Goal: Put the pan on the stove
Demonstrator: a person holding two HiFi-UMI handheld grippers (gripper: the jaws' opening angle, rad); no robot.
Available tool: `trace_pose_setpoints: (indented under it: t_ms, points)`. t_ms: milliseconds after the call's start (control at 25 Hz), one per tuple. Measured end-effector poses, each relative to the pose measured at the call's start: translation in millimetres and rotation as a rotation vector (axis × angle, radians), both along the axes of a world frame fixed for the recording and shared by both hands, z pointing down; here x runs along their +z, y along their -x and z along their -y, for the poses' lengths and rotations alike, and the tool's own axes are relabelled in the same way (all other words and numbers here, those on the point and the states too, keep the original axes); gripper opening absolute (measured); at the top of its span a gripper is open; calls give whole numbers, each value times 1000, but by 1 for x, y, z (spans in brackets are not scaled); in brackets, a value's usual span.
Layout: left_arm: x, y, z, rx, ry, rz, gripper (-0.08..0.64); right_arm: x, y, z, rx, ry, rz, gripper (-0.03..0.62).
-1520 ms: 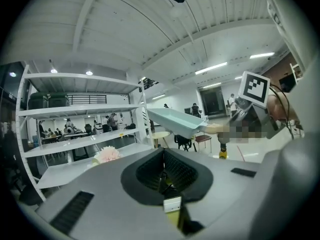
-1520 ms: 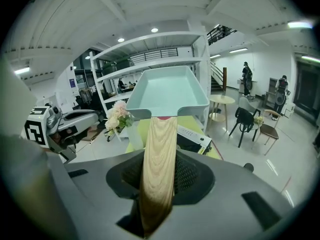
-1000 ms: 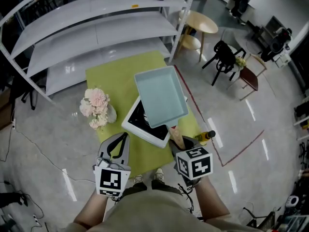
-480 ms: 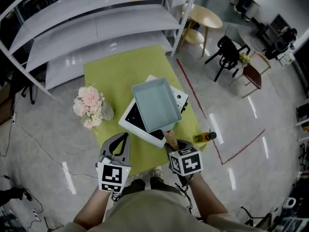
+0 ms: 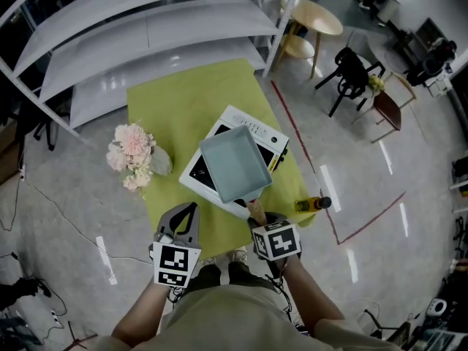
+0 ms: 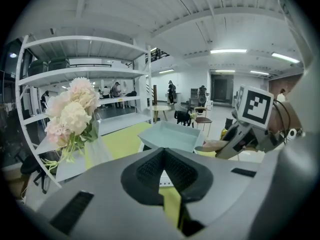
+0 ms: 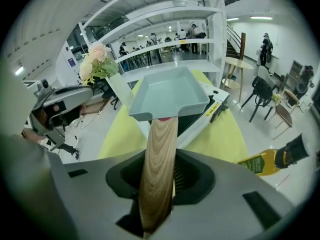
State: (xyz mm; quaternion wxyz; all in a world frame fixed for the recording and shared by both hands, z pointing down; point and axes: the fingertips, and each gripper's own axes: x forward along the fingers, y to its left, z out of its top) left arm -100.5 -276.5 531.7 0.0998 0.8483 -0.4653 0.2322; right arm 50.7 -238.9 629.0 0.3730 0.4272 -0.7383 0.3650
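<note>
A pale blue square pan (image 5: 228, 163) with a wooden handle (image 7: 157, 159) hangs low over the white stove (image 5: 256, 131) with its black glass top; I cannot tell whether it touches it. My right gripper (image 5: 257, 215) grips that handle near the table's front edge. Its jaws have just been opening a little, with the handle still between them. In the right gripper view the pan (image 7: 170, 96) covers most of the stove (image 7: 212, 106). My left gripper (image 5: 189, 212) hovers shut and empty to the left of the stove, by the front edge.
The stove stands on a yellow-green table (image 5: 175, 101). Pink flowers in a vase (image 5: 131, 156) stand at its left edge, and an oil bottle (image 5: 311, 205) lies at the front right corner. White shelves (image 5: 146, 28) rise behind; a stool (image 5: 311, 20) and a chair (image 5: 351, 75) stand to the right.
Both grippers have come down. The pan has sunk with the right gripper from above the stove's right side to low over its middle.
</note>
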Motion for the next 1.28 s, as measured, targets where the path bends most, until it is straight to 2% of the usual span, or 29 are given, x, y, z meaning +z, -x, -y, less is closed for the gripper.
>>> trace_pose_setpoints:
  t_ms: [440, 680, 800, 960, 1280]
  points:
    - [17, 1, -5, -8, 54, 12, 8, 22, 3, 1, 6, 37, 29, 129]
    - [16, -4, -6, -7, 52, 12, 8, 24, 2, 2, -6, 2, 20, 140]
    - [14, -6, -5, -11, 49, 11, 8, 20, -1, 7, 3, -25, 28, 159]
    - [8, -9, -6, -12, 37, 14, 8, 9, -4, 11, -7, -56, 45, 227]
    - [-20, -6, -6, -29, -16, 15, 8, -52, -11, 27, -28, -212, 37, 232]
